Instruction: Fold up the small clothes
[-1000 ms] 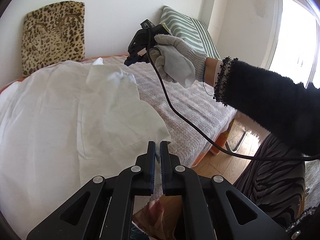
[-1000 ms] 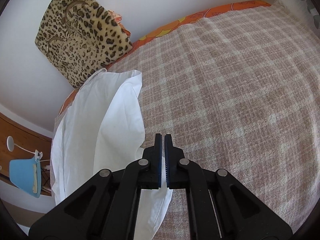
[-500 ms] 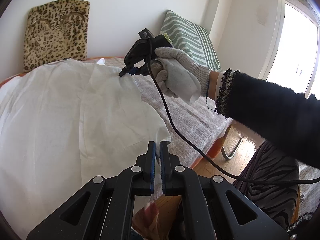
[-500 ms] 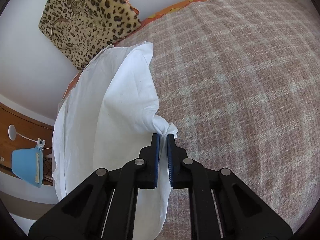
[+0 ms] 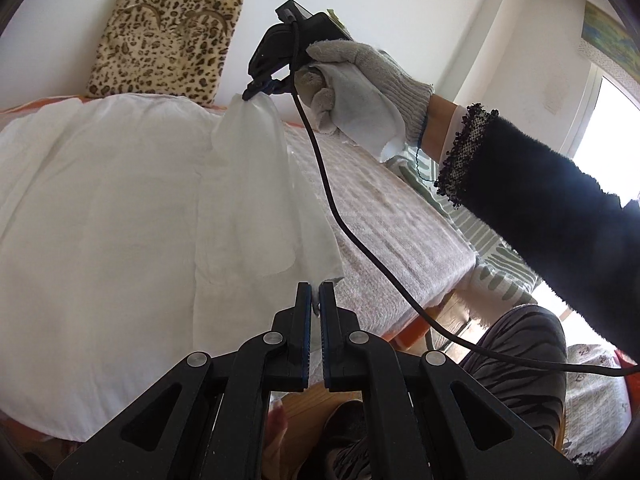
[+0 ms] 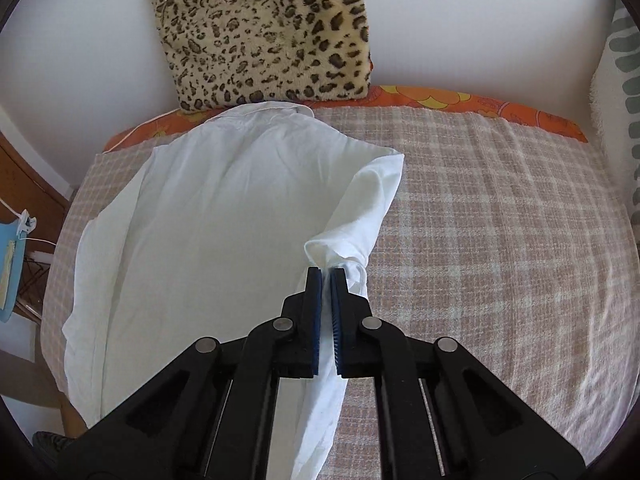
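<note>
We hold the shirt point(image 6: 208, 240) on the bed point(image 6: 500, 260) by its right edge, left gripper point(image 5: 315, 294) pinching the near corner and right gripper point(image 6: 326, 280) the far (lifted) one, the body lying leftward.

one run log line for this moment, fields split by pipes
step: side fold | left gripper: shut on white garment | right gripper: shut on its edge, lifted | surface: plaid blanket
</note>
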A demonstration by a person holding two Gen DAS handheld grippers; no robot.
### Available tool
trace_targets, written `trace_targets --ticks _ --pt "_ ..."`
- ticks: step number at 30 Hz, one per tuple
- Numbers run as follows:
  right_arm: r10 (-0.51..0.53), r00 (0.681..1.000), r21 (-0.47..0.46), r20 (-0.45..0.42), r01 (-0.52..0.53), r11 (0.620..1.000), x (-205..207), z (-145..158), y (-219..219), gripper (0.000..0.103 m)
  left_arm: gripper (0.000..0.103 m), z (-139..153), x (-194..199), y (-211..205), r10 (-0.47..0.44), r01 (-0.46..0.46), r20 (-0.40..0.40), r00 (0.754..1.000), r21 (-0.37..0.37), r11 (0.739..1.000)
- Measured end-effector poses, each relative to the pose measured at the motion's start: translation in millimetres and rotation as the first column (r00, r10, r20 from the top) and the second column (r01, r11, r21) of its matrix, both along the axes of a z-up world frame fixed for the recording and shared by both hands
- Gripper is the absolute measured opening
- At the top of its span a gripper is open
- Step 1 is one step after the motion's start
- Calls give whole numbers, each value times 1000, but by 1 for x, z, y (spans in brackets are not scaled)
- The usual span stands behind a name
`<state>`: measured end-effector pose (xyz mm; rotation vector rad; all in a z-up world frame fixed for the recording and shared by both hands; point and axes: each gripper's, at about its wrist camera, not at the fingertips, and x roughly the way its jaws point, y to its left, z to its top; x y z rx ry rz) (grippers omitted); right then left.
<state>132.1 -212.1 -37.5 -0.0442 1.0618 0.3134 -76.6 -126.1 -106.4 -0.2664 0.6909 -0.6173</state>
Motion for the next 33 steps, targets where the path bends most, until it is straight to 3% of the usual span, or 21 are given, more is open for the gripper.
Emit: trace_targets --ticks 7,18,29,33 --pt "66 998 -71 -2 -66 995 8 -2 70 4 3 -4 -2 35 98 -98 -17 995 -32 995" --pt "173 984 -137 -41 -177 974 16 -39 162 3 3 -19 -3 72 199 -201 -64 978 -33 979" --pt "214 974 -142 -79 -224 964 18 -75 183 4 3 -31 -3 81 221 -221 -102 970 8 975" --pt "237 967 -70 -97 -244 967 18 -69 176 9 3 -30 -2 83 223 -221 -121 967 27 975"
